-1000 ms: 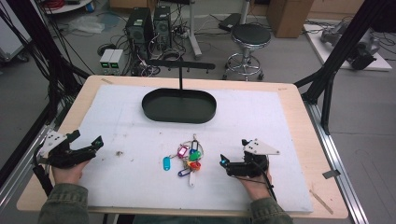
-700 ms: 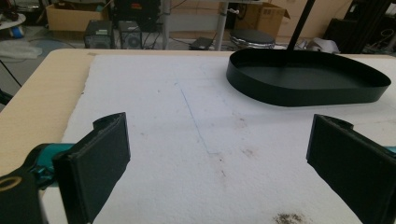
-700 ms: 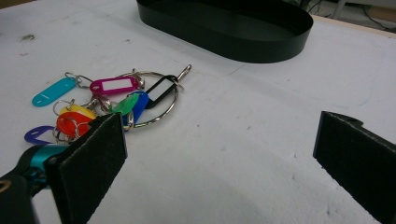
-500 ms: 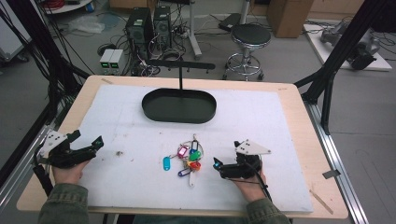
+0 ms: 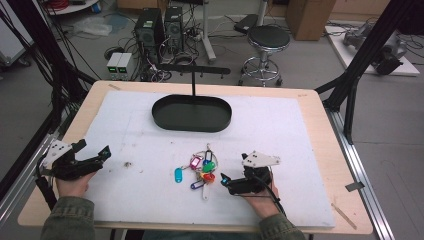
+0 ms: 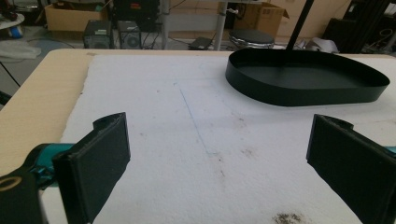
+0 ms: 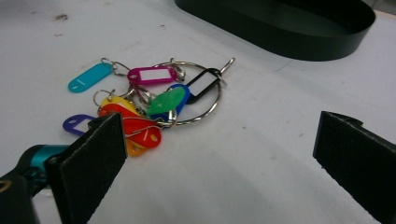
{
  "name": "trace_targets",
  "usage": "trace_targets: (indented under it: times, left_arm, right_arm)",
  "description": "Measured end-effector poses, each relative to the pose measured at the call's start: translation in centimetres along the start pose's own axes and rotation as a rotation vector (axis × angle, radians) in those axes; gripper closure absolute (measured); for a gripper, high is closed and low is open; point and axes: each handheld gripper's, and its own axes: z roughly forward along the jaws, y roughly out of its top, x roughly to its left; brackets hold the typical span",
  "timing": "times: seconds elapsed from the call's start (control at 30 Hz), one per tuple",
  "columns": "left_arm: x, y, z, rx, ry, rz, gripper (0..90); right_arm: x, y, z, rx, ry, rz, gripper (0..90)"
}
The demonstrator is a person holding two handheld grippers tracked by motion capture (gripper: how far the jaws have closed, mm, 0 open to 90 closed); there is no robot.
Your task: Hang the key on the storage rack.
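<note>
The bunch of key tags [image 5: 199, 170] is lying flat on the white mat [image 5: 300, 150], pretty much dead centre and a bit toward the person's side. It's a big wire ring [image 7: 205, 100] with a pile of plastic tags fanned off it: teal, pink, black, green, blue, yellow, red, orange, purple.

The right tongs [image 5: 231, 183] sit just beside the bunch on its right, jaws spread wide, nothing between them. In the right gripper view one jaw's edge overlaps the red and orange tags [image 7: 140, 133], though I can't tell if it actually touches them. The other jaw is over bare mat, so there's open room on that side.

The left tongs [image 5: 102, 156] are way off near the left edge of the mat, well apart from the tags, also gaping with nothing in them. Just plain mat ahead of them in the left gripper view, plus a few dirty smudges.

The black oval tray [image 5: 192, 122] sits at the far middle of the mat, low wall all round, with a thin post rising at its back edge. There's a clear strip of mat between the tray's near wall and the ring. The bare wood rim of the worktop [image 5: 345, 165] shows around the mat on all sides.
</note>
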Motion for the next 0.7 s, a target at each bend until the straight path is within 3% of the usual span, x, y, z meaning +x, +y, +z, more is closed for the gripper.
trace_targets:
  times: [0.17, 0.7]
  left_arm:
    - [0.0, 0.0, 0.0, 0.000, 0.000, 0.000, 6.6]
    - [0.0, 0.0, 0.0, 0.005, 0.000, 0.004, 6.6]
  right_arm:
    - [0.8, 0.4, 0.5, 0.018, 0.014, -0.040, 1.8]
    - [1.3, 1.4, 2.1, 0.068, 0.072, -0.063, 1.8]
